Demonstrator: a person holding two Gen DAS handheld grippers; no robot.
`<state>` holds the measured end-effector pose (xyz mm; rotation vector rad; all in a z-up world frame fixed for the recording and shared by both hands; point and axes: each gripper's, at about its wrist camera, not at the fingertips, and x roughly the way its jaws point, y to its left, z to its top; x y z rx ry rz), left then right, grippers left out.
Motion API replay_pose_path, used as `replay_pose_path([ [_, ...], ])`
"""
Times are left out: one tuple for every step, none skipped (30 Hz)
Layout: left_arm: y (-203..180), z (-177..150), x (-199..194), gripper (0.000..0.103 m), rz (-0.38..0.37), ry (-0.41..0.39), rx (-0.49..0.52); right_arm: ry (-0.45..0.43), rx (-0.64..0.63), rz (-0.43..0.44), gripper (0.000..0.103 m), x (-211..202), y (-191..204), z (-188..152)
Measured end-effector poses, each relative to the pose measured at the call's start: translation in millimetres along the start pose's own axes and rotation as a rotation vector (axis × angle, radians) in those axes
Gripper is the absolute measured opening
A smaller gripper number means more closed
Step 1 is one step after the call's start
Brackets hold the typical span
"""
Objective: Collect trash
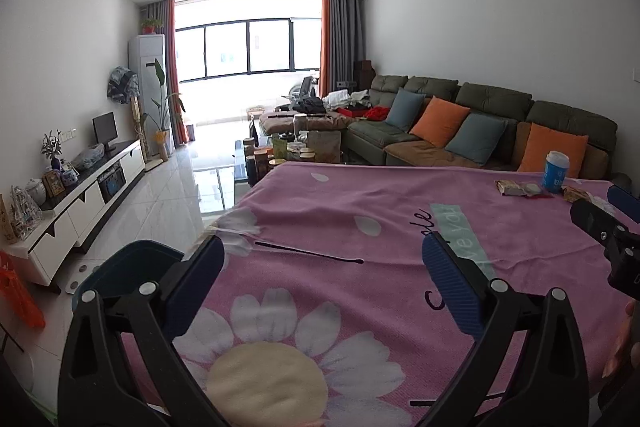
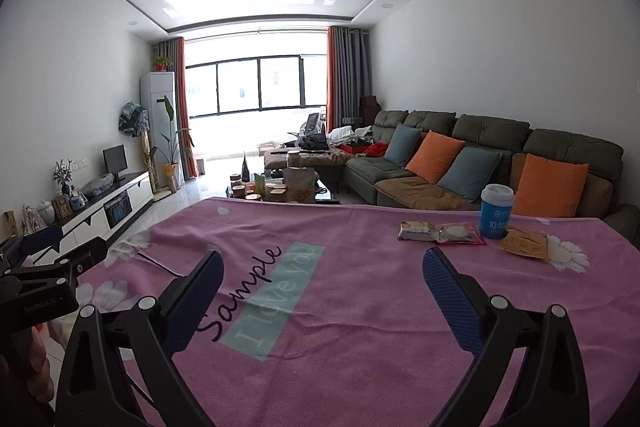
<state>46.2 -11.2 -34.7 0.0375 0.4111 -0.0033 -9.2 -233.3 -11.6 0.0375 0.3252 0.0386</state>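
On the pink flowered tablecloth [image 2: 360, 307] at the far right lie a beige snack wrapper [image 2: 418, 231], a clear packet with a red edge [image 2: 460, 234] and a brown wrapper [image 2: 524, 244]. A blue paper cup with a white lid [image 2: 496, 211] stands upright among them. The same cup [image 1: 555, 171] and wrappers [image 1: 516, 188] show far right in the left wrist view. My right gripper [image 2: 323, 265] hovers open over the cloth, well short of the trash. My left gripper [image 1: 323, 255] is open over the cloth's near left side, nothing between its fingers.
A dark blue bin [image 1: 132, 267] sits on the floor by the table's left edge. Beyond the table are a cluttered coffee table [image 2: 280, 187], a green sofa with cushions [image 2: 480, 163] on the right and a white TV cabinet [image 1: 88, 195] along the left wall.
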Motion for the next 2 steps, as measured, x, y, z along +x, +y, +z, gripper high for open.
replay_pose_path([
  [-3,3,15,0.097,-0.013,0.056,0.010,0.049,0.001,-0.015,0.096,10,-5,0],
  [-6,5,32,0.097,-0.024,0.114,0.021,0.103,0.006,-0.025,0.096,21,-13,-1],
])
